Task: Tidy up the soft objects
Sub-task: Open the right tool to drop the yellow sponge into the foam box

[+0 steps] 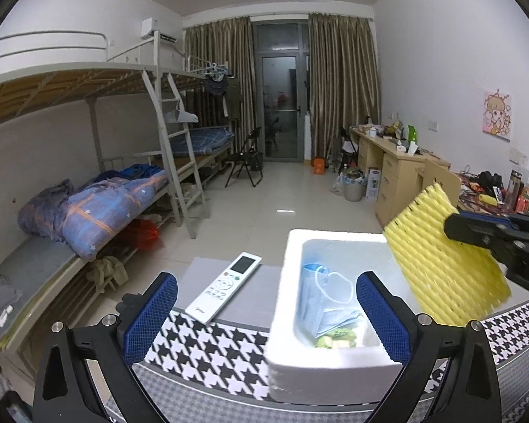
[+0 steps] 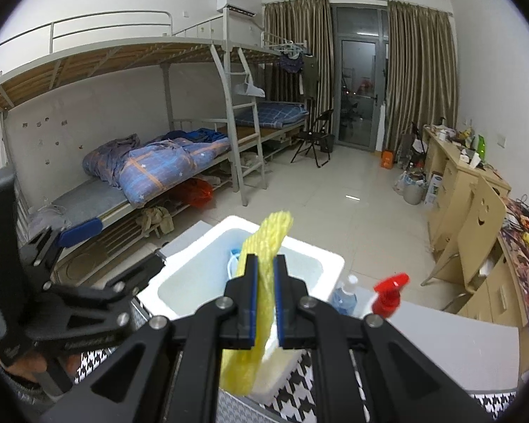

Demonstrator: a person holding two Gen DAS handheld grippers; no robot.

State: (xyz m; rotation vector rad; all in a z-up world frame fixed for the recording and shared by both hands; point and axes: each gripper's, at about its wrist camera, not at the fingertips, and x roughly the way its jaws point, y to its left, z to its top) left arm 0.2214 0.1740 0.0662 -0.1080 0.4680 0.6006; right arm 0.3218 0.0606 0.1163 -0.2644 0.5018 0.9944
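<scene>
Yellow foam net (image 2: 264, 246) hangs pinched in the right gripper (image 2: 264, 303) above the white box (image 1: 292, 317), which holds masks (image 1: 317, 296); left gripper (image 1: 264, 317) spread, empty. Judged next: lower, release inside

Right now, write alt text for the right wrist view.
The right hand-held gripper is shut on a yellow foam net sleeve above an open white foam box. The left hand-held gripper waits open at left; a bunk-bed dorm room lies behind.
</scene>
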